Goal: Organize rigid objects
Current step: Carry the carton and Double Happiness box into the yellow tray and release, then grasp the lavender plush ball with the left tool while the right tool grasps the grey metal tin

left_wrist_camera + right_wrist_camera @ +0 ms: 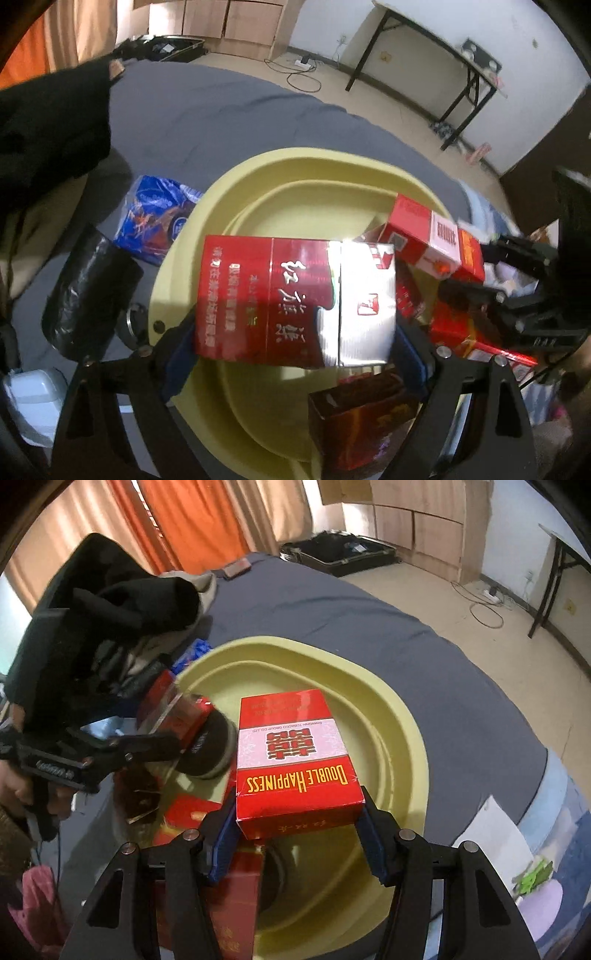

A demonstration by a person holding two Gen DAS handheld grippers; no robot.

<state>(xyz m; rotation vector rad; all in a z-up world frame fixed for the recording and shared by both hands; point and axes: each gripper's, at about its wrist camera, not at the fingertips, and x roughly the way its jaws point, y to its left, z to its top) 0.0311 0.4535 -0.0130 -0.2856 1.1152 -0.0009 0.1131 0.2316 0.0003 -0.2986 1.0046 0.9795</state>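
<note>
A red and silver cigarette box (pixel 295 302) hangs over the yellow basin (pixel 258 162), and my left gripper (pixel 295 350) is shut on it, blue pads pressing on its two sides. My right gripper (pixel 297 834) is shut on a red and white Double Happiness box (pixel 295 760) above the same basin (pixel 332 657). In the left wrist view that box (pixel 432 236) shows at the basin's right rim. In the right wrist view the left gripper's box (pixel 177 712) is at the basin's left side.
A dark brown box (pixel 362 421), more red boxes (pixel 229 904) and a black round thing (pixel 210 746) lie in the basin. Beside it on the grey bedsheet (pixel 369 627) are a blue packet (pixel 155 218), a black roll (pixel 88 295) and black clothing (pixel 92 609).
</note>
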